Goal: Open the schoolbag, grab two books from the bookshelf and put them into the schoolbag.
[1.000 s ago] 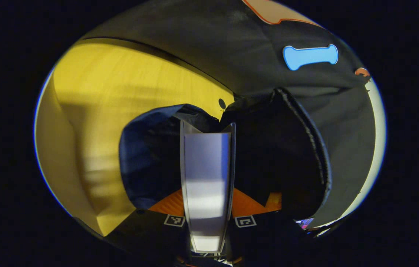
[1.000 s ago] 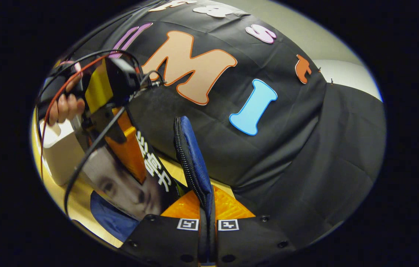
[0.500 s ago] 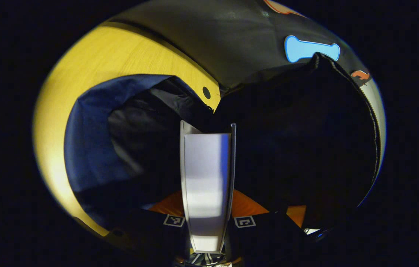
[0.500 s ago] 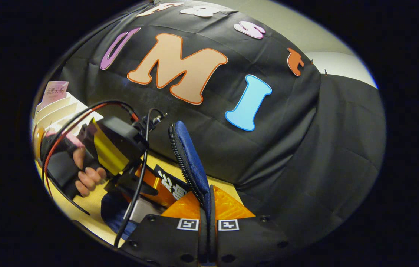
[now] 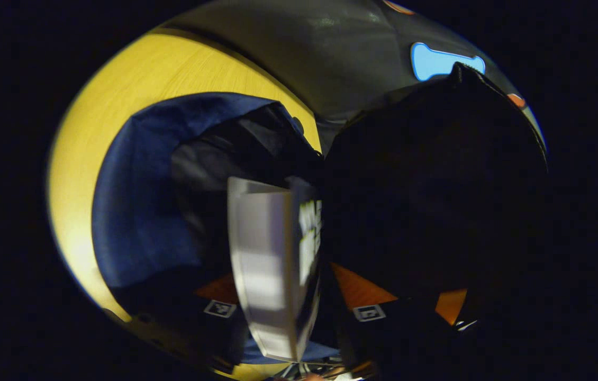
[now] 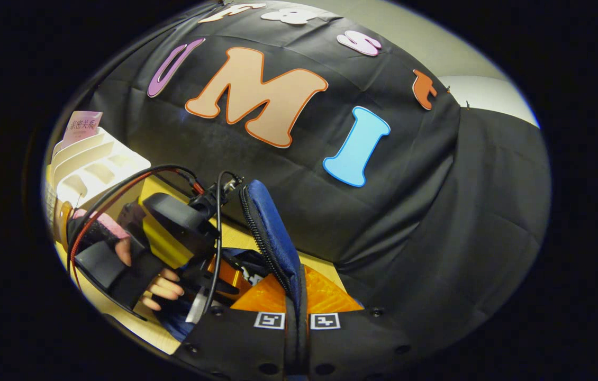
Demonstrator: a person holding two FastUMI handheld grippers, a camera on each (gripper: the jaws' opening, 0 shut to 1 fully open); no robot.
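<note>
Inside the open schoolbag [image 5: 135, 211], a book [image 5: 270, 264] stands on edge between the fingers of the left gripper [image 5: 288, 312], its pale page block turned to the left gripper view and its long axis running straight ahead, down into the bag's dark lining. The fingers are spread wider than the book; the left finger [image 5: 219, 296] sits apart from it, and contact at the right finger cannot be made out. White characters show on the book's dark cover beside the page block, too smeared to read.

In the right gripper view, the right gripper [image 6: 297, 317] is pinched tight on the schoolbag's blue flap [image 6: 272, 238], both orange fingers pressing the fabric, and the zipper-edged flap rises upright from between them. Just left of that flap, the left gripper's black-and-yellow body [image 6: 172, 233] tips downward into the bag mouth, red and black cables looping over it. A hand [image 6: 140, 264] in a fingerless glove with a pink cuff grips its handle, fingers curled underneath.

Beyond the hand, farther from the schoolbag, a white slotted bookshelf [image 6: 92, 164] stands on the yellow wooden table [image 5: 135, 84]. A pink book [image 6: 82, 126] rises upright from its far slot, bearing small print that cannot be read.
</note>
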